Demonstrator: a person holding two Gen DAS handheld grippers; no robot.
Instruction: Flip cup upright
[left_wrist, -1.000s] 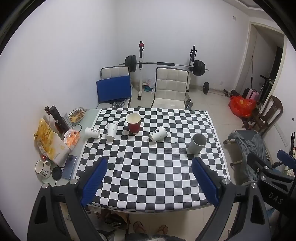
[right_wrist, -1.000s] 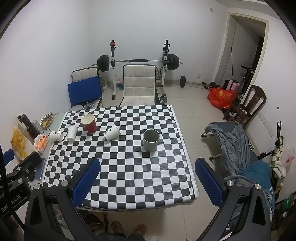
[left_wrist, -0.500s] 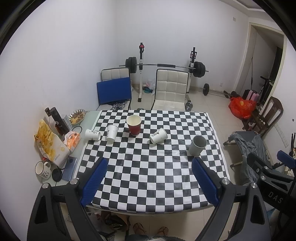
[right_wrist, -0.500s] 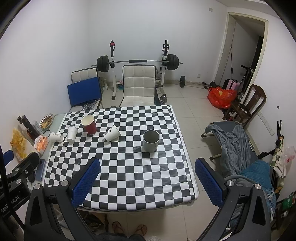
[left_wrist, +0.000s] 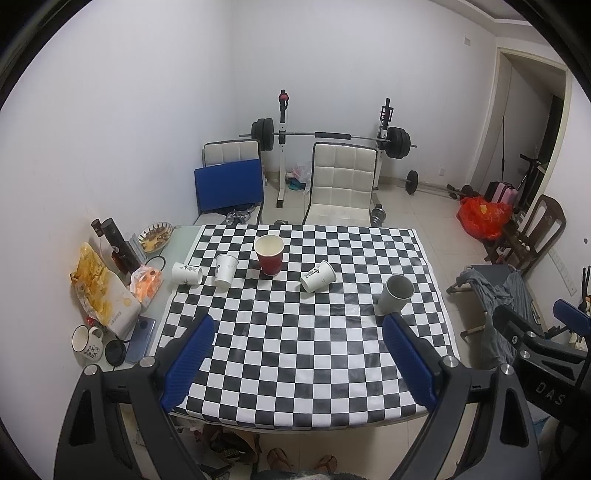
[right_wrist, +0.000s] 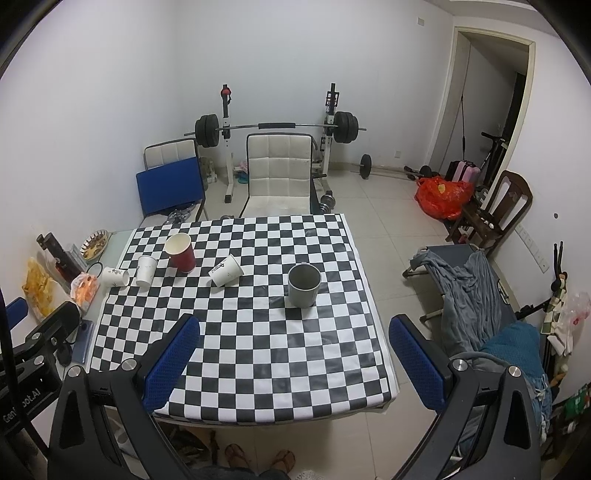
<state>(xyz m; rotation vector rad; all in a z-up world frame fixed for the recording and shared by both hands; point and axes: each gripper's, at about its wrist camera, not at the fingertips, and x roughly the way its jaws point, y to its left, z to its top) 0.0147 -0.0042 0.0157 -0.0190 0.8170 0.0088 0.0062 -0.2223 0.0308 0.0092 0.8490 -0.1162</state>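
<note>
Both grippers hover above the near edge of the checkered surface (left_wrist: 295, 354). Left gripper (left_wrist: 297, 363): jaws open, empty. Right gripper (right_wrist: 293, 363): jaws open, empty. A white paper cup (left_wrist: 317, 276) lies on its side near the surface centre, at 12 o'clock from the left gripper. At its 9 o'clock stands a red cup (left_wrist: 270, 254); at its 3 o'clock, a grey mug (right_wrist: 303, 285), upright.
</note>
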